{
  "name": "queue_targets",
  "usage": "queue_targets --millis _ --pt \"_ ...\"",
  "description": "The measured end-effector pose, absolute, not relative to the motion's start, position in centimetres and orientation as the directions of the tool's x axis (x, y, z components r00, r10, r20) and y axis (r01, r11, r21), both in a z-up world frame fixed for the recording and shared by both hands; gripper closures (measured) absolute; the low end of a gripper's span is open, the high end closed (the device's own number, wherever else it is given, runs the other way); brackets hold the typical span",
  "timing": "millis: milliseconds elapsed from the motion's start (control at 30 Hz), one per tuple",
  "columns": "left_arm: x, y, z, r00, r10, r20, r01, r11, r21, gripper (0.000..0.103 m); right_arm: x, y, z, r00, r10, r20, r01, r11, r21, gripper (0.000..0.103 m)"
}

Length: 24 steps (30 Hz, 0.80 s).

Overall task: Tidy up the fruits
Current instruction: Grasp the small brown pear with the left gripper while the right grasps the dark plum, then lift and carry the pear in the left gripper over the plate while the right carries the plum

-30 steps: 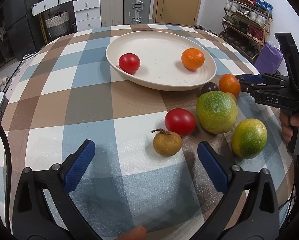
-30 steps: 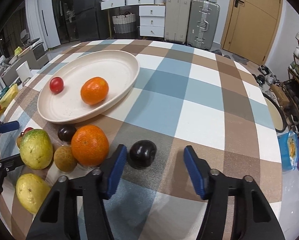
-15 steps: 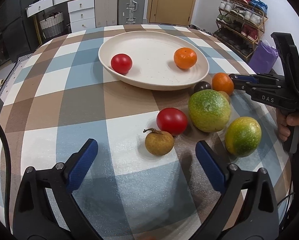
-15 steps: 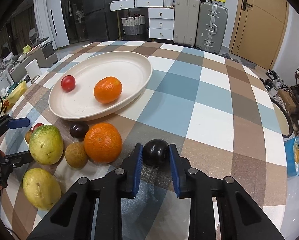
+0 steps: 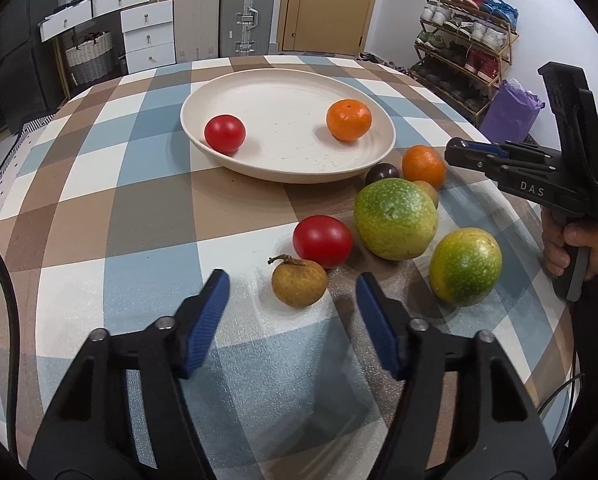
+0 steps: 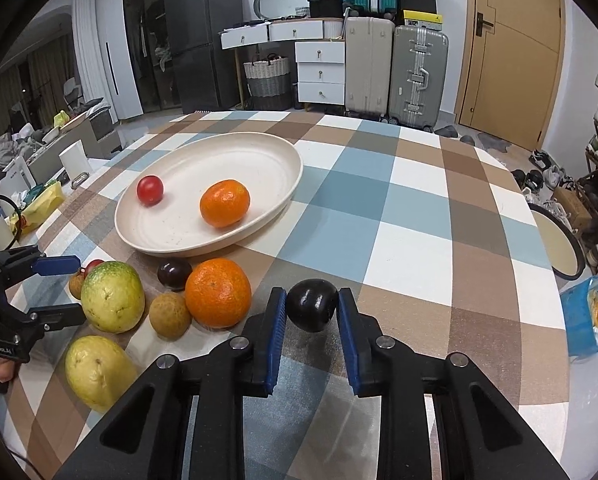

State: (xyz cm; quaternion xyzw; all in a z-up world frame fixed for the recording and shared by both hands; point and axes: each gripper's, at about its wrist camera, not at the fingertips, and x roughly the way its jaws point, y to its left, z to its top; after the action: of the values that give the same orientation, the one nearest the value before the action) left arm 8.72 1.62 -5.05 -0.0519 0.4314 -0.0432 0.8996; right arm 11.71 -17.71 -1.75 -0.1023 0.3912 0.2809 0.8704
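The right claw [image 6: 312,306] is clamped on a dark plum [image 6: 312,305] at the table's [image 6: 411,216] six o'clock edge. The left claw [image 5: 293,292], jaws just closing, stands apart around a longan [image 5: 299,283], five o'clock of the plate [image 5: 291,168].

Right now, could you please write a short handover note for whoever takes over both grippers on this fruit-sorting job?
Right gripper: shut on the dark plum, at the table surface.
Left gripper: jaws have just been closing, not yet touching; the brown longan sits just ahead of the tips.
Done: one red tomato and one orange lie in the cream plate.
Left on the table: a second tomato, two green-yellow fruits, a second orange, a small dark fruit, and another brown one mostly hidden behind them.
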Motion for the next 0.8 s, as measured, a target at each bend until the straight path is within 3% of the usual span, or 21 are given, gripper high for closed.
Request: queue_targets --millis 333,800 --pt "8.6 1.1 -4.9 0.625 -0.146 -0.767 0.068 0.989 -0.133 0.078 11.6 -17.8 -1.5 0.541 0.419 -0.729 -0.572 0.819 0.046 0.077" --pt "7.8 2.3 -3.2 0.676 -0.161 -0.719 0.055 0.984 -0.169 0.079 11.4 -17.9 -0.9 0.548 0.445 -0.708 -0.580 0.812 0.061 0.077"
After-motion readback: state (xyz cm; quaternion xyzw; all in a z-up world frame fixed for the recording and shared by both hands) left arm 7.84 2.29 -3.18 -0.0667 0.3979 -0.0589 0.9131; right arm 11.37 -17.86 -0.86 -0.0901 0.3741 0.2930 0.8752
